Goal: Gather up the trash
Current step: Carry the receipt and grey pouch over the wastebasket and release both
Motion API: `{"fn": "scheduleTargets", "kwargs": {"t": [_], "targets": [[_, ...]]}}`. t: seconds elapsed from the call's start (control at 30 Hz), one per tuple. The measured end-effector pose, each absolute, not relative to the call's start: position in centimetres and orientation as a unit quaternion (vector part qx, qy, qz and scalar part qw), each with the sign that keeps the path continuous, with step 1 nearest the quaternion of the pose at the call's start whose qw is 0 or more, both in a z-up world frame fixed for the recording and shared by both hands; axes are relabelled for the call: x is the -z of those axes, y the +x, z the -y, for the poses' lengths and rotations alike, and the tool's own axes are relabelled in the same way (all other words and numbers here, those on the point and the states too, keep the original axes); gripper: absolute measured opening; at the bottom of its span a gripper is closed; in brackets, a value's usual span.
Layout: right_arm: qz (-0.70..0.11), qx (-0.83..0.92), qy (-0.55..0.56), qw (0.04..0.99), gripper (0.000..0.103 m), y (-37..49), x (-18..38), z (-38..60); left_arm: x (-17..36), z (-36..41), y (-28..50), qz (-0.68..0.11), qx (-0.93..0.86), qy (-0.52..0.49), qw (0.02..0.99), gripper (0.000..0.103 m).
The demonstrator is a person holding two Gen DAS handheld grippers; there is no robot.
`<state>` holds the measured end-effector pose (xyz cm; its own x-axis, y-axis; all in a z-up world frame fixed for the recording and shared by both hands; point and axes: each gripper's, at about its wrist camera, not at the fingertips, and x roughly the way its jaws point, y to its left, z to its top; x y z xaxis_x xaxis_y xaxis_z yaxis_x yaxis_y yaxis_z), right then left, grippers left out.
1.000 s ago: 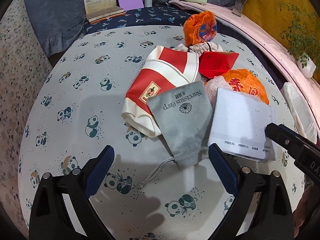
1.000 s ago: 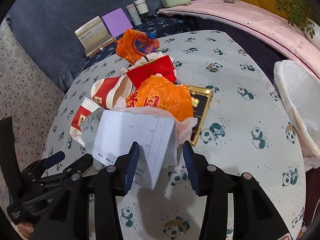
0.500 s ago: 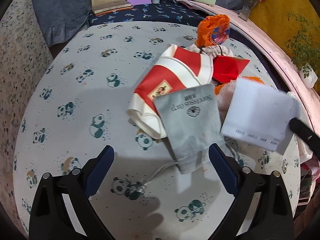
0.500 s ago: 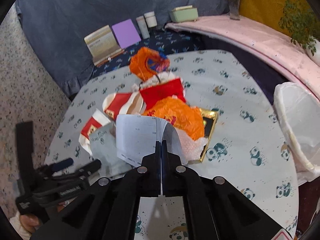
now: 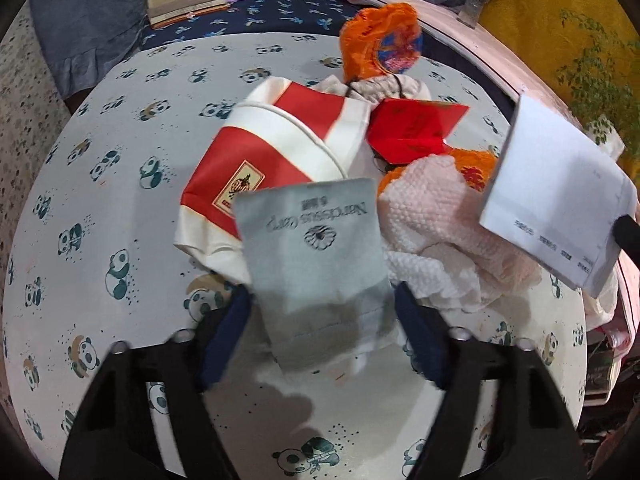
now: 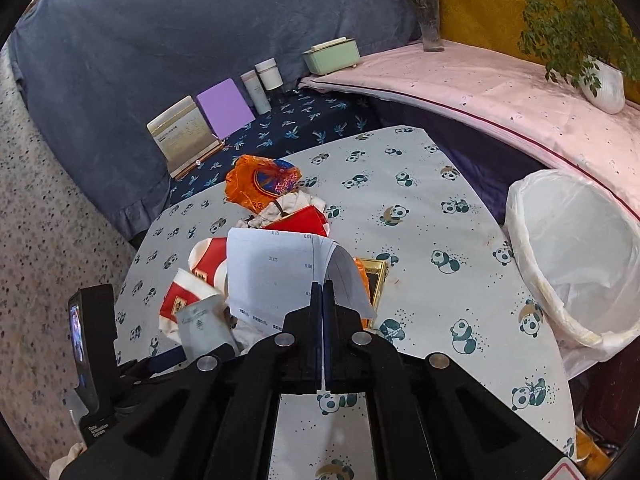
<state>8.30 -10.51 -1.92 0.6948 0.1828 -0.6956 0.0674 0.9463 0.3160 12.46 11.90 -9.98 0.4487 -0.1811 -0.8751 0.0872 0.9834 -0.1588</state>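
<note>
My right gripper (image 6: 322, 292) is pinched tight on the edge of a white paper sheet (image 6: 276, 272), which hangs above the heap so it can swing over to the bin, I'd guess. My left gripper (image 5: 320, 328) has just been narrowing its jaws around the bottom of a grey cloth pouch (image 5: 316, 256); the blue pads sit right at its sides, but I cannot tell whether they press on it yet.

Behind the pouch lies the rest of the trash on the panda-print table (image 5: 120, 160): a red-and-white paper bag (image 5: 276, 148), a pink towel (image 5: 432, 208) just beside it, a red envelope (image 5: 416, 128), an orange wrapper (image 5: 380, 40) farther back.

The lined white bin (image 6: 572, 256) stands off the table's right edge, with bare tablecloth between. Books and jars line the far wall, well apart from the heap.
</note>
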Motion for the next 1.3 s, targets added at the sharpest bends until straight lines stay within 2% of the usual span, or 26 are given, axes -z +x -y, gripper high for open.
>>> {"fn": "scheduleTargets", "kwargs": {"t": [0.07, 0.17, 0.2, 0.37, 0.83, 1.3], "targets": [[-0.389, -0.034, 0.164, 0.906, 0.002, 8.2, 2.0, 10.6, 10.0, -11.8, 12.3, -0.520, 0.082, -0.041, 0.849, 0.042], [-0.386, -0.037, 0.167, 0.907, 0.002, 8.0, 1.7, 10.7, 9.8, -11.8, 12.0, -0.524, 0.088, -0.041, 0.846, 0.010], [-0.384, -0.038, 0.167, 0.907, 0.002, 7.9, 1.6, 10.7, 9.7, -11.8, 11.7, -0.523, 0.091, -0.042, 0.846, 0.009], [-0.372, -0.041, 0.173, 0.911, 0.002, 7.2, 0.9, 11.1, 7.9, -11.6, 10.4, -0.505, 0.101, -0.040, 0.856, 0.005], [-0.325, -0.017, 0.195, 0.925, 0.002, 5.0, -1.7, 14.7, 2.2, -8.8, 7.9, -0.456, 0.149, -0.027, 0.877, 0.004], [-0.296, 0.041, 0.219, 0.929, 0.002, 2.1, -2.3, 20.8, -2.1, 0.1, 7.6, -0.413, 0.232, 0.009, 0.881, 0.004]]}}
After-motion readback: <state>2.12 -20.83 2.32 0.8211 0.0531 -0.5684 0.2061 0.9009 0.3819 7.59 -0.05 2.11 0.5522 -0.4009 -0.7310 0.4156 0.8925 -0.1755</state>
